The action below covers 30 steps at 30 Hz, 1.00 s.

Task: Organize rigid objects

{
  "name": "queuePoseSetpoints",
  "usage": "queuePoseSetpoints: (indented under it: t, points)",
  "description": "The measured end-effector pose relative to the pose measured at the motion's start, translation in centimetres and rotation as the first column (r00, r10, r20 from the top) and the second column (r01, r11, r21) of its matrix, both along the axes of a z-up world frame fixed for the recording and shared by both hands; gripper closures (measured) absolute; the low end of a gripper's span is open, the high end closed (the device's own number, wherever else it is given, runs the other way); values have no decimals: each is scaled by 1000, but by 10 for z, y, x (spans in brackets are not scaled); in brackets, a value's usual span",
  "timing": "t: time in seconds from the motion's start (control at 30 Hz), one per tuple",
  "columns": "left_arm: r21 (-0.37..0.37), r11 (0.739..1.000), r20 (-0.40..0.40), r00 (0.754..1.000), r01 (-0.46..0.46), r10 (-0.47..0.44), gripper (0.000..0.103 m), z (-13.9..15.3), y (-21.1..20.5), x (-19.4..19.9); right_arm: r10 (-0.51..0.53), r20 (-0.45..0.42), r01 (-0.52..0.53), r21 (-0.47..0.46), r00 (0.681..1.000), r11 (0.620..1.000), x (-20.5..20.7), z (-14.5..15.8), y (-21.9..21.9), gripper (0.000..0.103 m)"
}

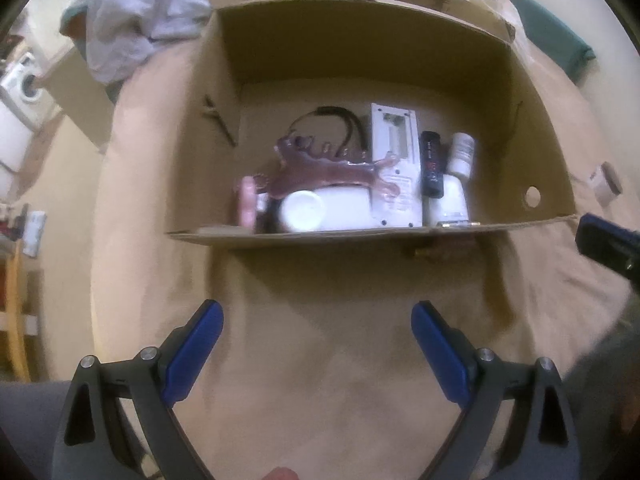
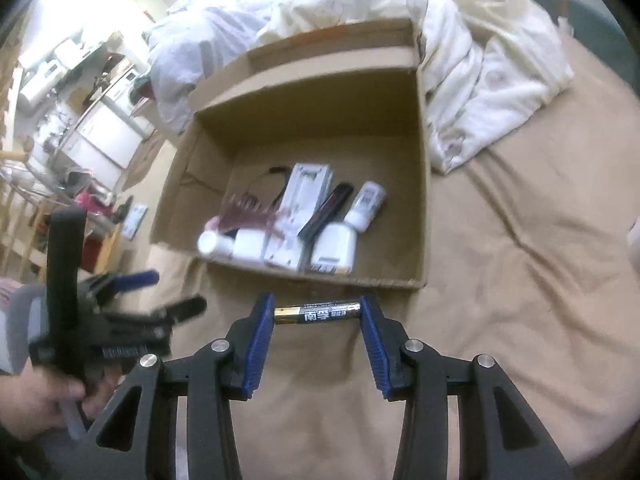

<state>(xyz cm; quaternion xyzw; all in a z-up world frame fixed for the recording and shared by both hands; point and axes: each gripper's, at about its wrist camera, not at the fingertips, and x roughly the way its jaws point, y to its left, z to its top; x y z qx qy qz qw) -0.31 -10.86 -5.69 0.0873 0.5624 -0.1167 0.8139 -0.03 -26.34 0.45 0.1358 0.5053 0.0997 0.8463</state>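
A black and gold battery [image 2: 318, 312] lies crosswise between the blue pads of my right gripper [image 2: 318, 314], which is shut on its two ends and holds it above the tan bedsheet, just in front of the cardboard box [image 2: 420, 184]. Inside the box lie a white bottle [image 1: 308, 210], a dark red comb-like piece [image 1: 332, 168], a white flat case [image 1: 394, 160], a black stick [image 1: 432, 164] and a small white bottle [image 1: 462, 154]. My left gripper [image 1: 318, 344] hangs open over bare sheet before the box's near wall [image 1: 340, 236], nothing between its fingers. In the right wrist view the left gripper [image 2: 160, 292] shows at lower left, held by a hand.
Crumpled white bedding [image 2: 480, 60] lies behind and to the right of the box. A small white tag [image 1: 604, 182] rests on the sheet right of the box. Off the bed's left edge are shelves, appliances [image 1: 20, 80] and clutter. The sheet [image 2: 520, 280] spreads wide to the right.
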Motion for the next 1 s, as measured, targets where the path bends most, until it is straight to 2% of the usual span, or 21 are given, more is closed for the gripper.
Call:
queuePoseSetpoints:
  t: [0.07, 0.17, 0.37, 0.47, 0.57, 0.67, 0.87, 1.0]
  points:
    - [-30, 999, 37, 999, -13, 14, 9, 2, -14, -5, -18, 4, 18, 13, 1000, 1000, -3, -9, -7, 58]
    - [-78, 997, 51, 999, -13, 17, 9, -3, -39, -8, -86, -5, 86, 40, 996, 995, 5, -18, -24, 58]
    - [-101, 995, 65, 998, 23, -16, 9, -25, -81, -5, -247, -25, 248, 124, 969, 961, 4, -22, -66, 58]
    - [-66, 997, 71, 997, 30, -25, 9, -34, -98, 0, -285, -43, 288, 167, 958, 943, 4, -24, -77, 57]
    - [-42, 999, 52, 999, 7, -4, 2, -44, -109, 6, -285, -56, 290, 194, 957, 937, 8, -26, -79, 57]
    - [0, 999, 25, 999, -34, 34, 2, -55, -114, 16, -268, -43, 271, 189, 962, 944, 9, -25, -75, 58]
    - [28, 994, -40, 993, -107, 108, 2, -72, -120, 29, -256, -45, 260, 220, 966, 940, 10, -25, -75, 58]
    - [25, 994, -44, 993, -109, 110, 3, -80, -118, 33, -245, -48, 250, 236, 968, 939, 11, -25, -73, 58]
